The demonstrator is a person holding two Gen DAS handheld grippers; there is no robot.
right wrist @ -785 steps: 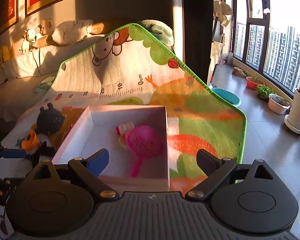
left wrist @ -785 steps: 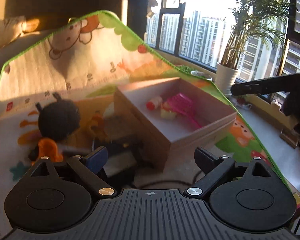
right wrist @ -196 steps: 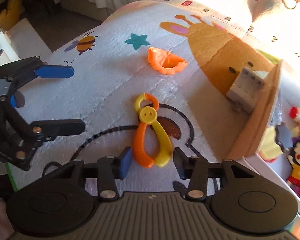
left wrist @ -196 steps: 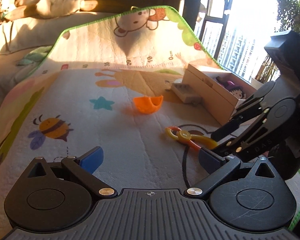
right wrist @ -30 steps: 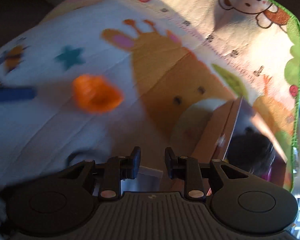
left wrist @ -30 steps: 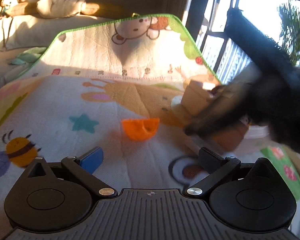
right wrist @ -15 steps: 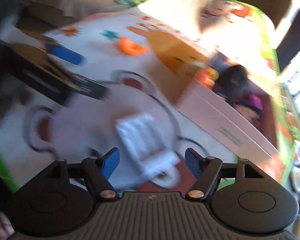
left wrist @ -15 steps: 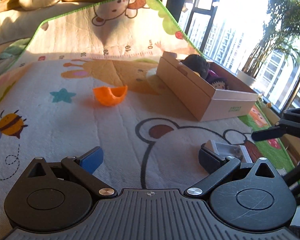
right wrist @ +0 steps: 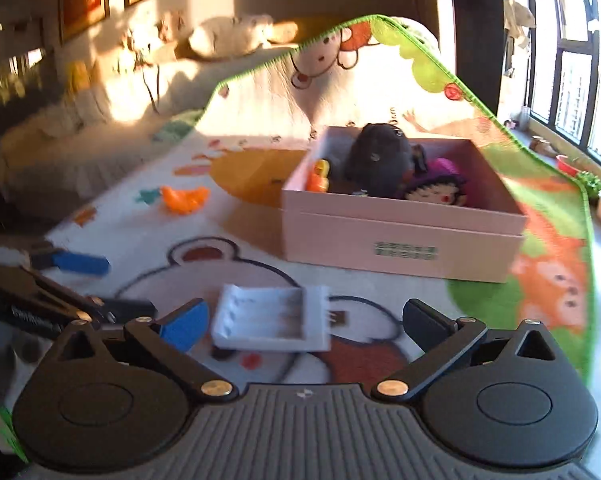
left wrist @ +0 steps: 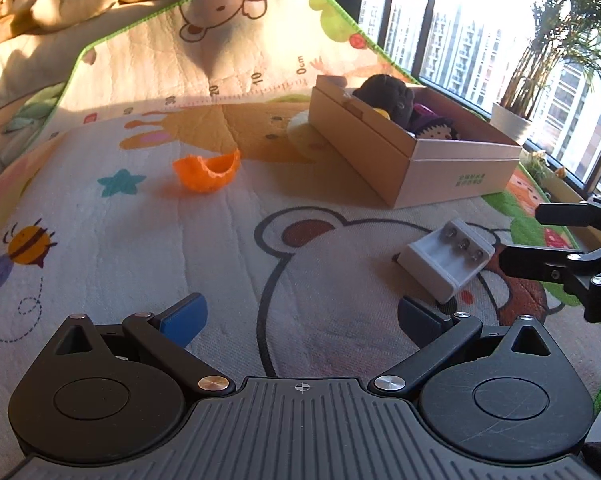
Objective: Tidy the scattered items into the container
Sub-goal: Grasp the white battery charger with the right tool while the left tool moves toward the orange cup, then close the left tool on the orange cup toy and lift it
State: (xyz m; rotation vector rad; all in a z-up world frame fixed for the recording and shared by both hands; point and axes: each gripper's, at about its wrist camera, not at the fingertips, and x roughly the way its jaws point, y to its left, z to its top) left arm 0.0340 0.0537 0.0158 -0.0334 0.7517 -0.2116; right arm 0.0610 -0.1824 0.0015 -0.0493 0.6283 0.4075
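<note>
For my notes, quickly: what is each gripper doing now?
Left gripper: open, empty.
Right gripper: jaws opening around the white plastic battery holder, not gripping it.

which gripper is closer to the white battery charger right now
Right. The charger lies between the right gripper's opening fingers, untouched. The left gripper sits farther back on the mat, with the charger ahead and to its right.

One cardboard box (left wrist: 404, 160) stands on one play mat (left wrist: 228, 240), and two loose items lie outside it: one orange shell-shaped toy (left wrist: 206, 169) and one white battery holder (left wrist: 446, 258) with three cells visible. Inside the box at least four items can be counted: one black plush toy (right wrist: 378, 166), one doll with a purple hat (right wrist: 436, 192), one purple item (right wrist: 444, 166) and one orange-and-yellow toy (right wrist: 318, 178). Two tools are present, one left tool (left wrist: 300, 316) and one right tool (right wrist: 304, 320).
</note>
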